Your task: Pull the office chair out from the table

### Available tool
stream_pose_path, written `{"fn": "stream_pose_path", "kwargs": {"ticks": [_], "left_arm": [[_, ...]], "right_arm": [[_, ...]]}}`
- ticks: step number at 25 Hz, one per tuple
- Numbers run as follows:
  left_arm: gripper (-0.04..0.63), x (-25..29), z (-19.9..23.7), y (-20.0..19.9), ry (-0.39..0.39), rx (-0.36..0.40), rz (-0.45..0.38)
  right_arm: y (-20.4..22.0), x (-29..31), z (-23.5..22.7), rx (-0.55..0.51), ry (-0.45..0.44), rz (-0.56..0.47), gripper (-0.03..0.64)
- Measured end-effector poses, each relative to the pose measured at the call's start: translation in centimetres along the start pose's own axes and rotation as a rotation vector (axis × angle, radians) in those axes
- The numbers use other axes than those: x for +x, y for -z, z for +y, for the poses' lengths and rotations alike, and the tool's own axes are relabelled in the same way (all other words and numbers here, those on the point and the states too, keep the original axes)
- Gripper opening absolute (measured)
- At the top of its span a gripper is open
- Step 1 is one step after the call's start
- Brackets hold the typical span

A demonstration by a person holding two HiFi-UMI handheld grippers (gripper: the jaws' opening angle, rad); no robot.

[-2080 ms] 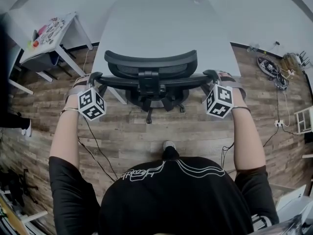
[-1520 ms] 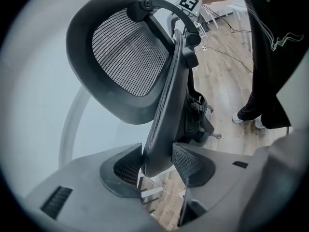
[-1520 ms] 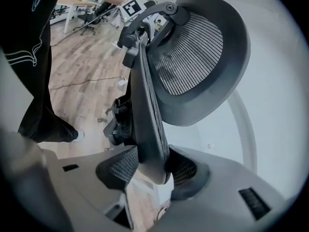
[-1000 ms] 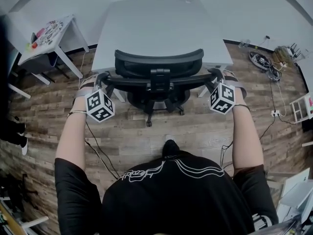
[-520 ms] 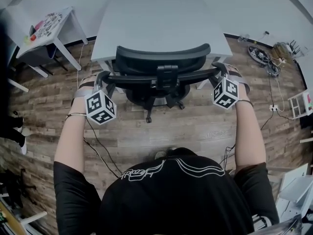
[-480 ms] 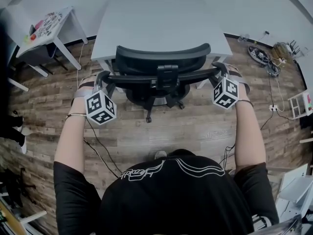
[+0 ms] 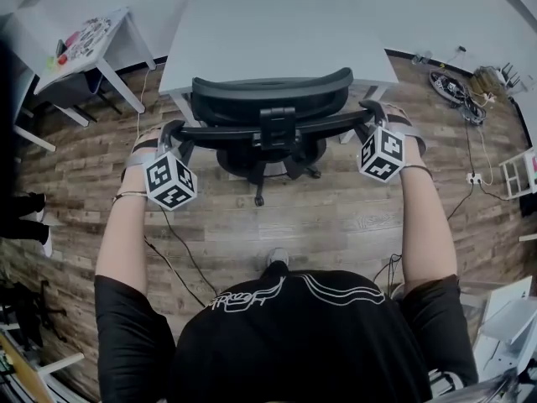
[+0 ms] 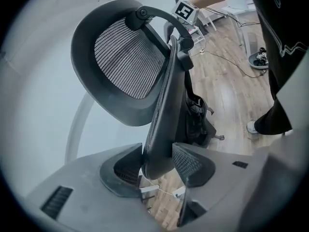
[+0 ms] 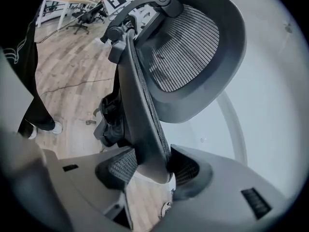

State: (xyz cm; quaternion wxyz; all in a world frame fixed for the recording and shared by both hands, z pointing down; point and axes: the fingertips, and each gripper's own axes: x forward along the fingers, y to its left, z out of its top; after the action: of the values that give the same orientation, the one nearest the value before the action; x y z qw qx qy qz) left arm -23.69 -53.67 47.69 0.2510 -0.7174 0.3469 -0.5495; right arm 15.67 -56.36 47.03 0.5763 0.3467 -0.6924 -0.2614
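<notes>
The black mesh office chair (image 7: 268,128) stands at the near edge of the grey table (image 7: 268,23), its headrest (image 7: 270,91) just over that edge. My left gripper (image 7: 172,131) is shut on the left side of the chair's backrest frame, and my right gripper (image 7: 369,112) on the right side. In the left gripper view the pads (image 8: 190,164) squeeze the backrest's edge (image 8: 161,129). The right gripper view shows the same grip, with the pads (image 9: 120,166) on the backrest's edge (image 9: 142,124). The seat and base are mostly hidden under the backrest.
A small white side table (image 7: 88,49) with coloured items stands at the far left. Cables and loose gear (image 7: 457,86) lie on the wooden floor at the right, and a white rack (image 7: 524,170) stands at the right edge. A cable (image 7: 172,254) trails below my left arm. The person's shoe (image 7: 277,259) is behind the chair.
The chair has rolled a little out from the table, so its headrest overlaps the tabletop less. Both grippers came back with it, still clamped, and the person's foot has shifted.
</notes>
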Motion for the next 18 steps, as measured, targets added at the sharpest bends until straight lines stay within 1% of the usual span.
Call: {"fn": "stream_pose_path", "kwargs": {"ticks": [8, 14, 18], "left_arm": [[0.19, -2.4, -2.4, 1.2, -0.027, -0.029, 0.051], [0.19, -4.9, -4.8, 1.4, -0.055, -0.029, 0.066], [0.192, -6.8, -6.3, 1.4, -0.057, -0.041, 0.063]], "right_arm": [[-0.7, -2.7, 2.9, -0.006, 0.025, -0.033, 0.216], [-0.6, -4.8, 5.0, -0.015, 0.013, -0.027, 0.216], [-0.5, -6.9, 6.4, -0.018, 0.013, -0.053, 0.216]]}}
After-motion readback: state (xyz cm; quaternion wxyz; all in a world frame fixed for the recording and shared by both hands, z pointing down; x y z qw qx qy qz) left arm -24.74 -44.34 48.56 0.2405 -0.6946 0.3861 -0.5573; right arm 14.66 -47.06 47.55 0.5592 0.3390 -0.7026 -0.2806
